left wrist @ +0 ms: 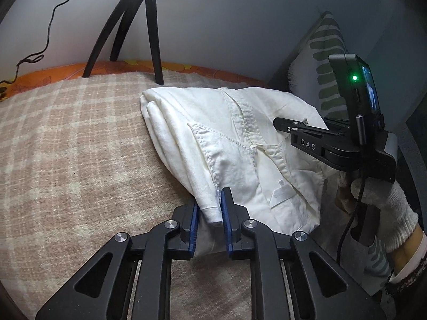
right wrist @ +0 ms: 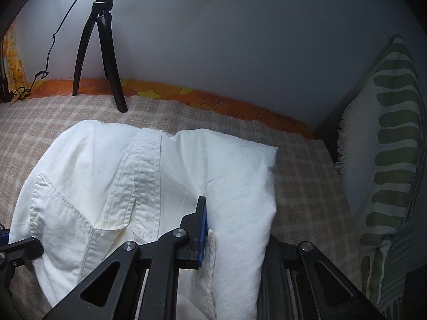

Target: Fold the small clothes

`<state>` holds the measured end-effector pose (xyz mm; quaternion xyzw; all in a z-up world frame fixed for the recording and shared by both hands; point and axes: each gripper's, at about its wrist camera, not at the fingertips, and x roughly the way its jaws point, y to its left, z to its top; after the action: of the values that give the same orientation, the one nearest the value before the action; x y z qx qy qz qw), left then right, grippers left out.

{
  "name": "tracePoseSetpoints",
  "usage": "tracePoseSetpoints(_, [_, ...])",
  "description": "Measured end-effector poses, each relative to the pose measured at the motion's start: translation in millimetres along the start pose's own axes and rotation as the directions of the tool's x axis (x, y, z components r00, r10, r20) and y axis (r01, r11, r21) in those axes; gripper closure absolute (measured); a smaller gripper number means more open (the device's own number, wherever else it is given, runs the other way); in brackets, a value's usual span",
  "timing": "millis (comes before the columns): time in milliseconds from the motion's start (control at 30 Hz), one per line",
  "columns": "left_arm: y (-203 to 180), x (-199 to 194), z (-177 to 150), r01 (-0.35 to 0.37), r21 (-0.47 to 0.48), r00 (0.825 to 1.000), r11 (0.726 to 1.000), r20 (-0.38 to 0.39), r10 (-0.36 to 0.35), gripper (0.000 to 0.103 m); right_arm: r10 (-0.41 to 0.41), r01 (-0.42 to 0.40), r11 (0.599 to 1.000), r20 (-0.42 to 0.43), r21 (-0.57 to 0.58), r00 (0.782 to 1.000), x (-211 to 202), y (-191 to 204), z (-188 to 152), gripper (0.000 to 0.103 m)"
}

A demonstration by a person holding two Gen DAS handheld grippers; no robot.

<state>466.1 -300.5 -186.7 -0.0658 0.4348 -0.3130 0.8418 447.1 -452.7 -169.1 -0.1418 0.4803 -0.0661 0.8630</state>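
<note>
While both my grippers sit at the near hem, the white shirt [left wrist: 240,144] lies folded on the checked blanket [left wrist: 66,146]. Left gripper [left wrist: 209,218]: narrow gap, cloth corner between the pads. Right gripper [right wrist: 232,229]: cloth-covered, grip unclear. Likely final fold or release left.

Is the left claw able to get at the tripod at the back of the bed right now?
Probably not yet: the left claw has a fold of the white shirt between its pads, and the tripod stands beyond it.
</note>
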Motion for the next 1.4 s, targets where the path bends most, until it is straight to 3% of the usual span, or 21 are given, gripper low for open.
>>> tracePoseSetpoints(33, [1.5, 0.3, 1.7, -0.007, -0.002, 1.000, 1.000, -0.008, 0.007, 0.084, -0.005, 0.005, 1.000, -0.010, 0.004, 1.000, 1.1, -1.2, -0.5, 0.071])
tracePoseSetpoints(67, [1.9, -0.4, 1.8, -0.011, -0.003, 1.000, 1.000, -0.013, 0.011, 0.083, -0.018, 0.018, 1.000, -0.022, 0.007, 1.000, 2.6, -3.1, -0.3, 0.064])
tracePoseSetpoints(100, [3.2, -1.9, 2.0, -0.018, -0.005, 1.000, 1.000, -0.014, 0.018, 0.076, -0.031, 0.032, 0.999, -0.029, 0.014, 0.999, 2.1, -5.5, -0.8, 0.053])
tracePoseSetpoints(133, [5.5, -3.5, 2.3, -0.032, -0.005, 0.999, 0.999, -0.013, 0.032, 0.065, -0.037, 0.038, 0.999, -0.030, 0.023, 0.999, 1.5, -8.3, -1.2, 0.048])
tracePoseSetpoints(200, [6.9, -8.7, 2.3, -0.079, -0.001, 0.997, 0.997, -0.007, 0.079, 0.049, -0.050, 0.052, 0.998, -0.030, 0.042, 0.998, -1.6, -13.2, -1.9, 0.024])
tracePoseSetpoints(233, [8.3, -10.2, 1.7, -0.089, -0.001, 0.996, 0.996, -0.006, 0.089, 0.048, -0.057, 0.058, 0.997, -0.020, 0.050, 0.998, -4.5, -14.8, -2.6, 0.022])
tracePoseSetpoints(533, [13.7, -31.2, -0.7, -0.150, 0.016, 0.989, 0.988, -0.001, 0.150, 0.044, -0.061, 0.059, 0.995, 0.026, 0.084, 0.998, -31.6, -17.3, -1.5, 0.017])
tracePoseSetpoints(867, [10.3, -67.4, -11.5, -0.156, 0.032, 0.987, 0.987, 0.030, 0.155, 0.040, -0.064, 0.056, 0.993, 0.079, 0.100, 0.995, -72.9, -5.2, -8.3, 0.011])
tracePoseSetpoints(1400, [-10.8, -136.8, -39.6, -0.134, 0.068, 0.988, 0.989, 0.092, 0.128, 0.033, 0.033, -0.076, 0.976, 0.204, 0.204, 0.978, -155.0, 2.2, -45.7, 0.008])
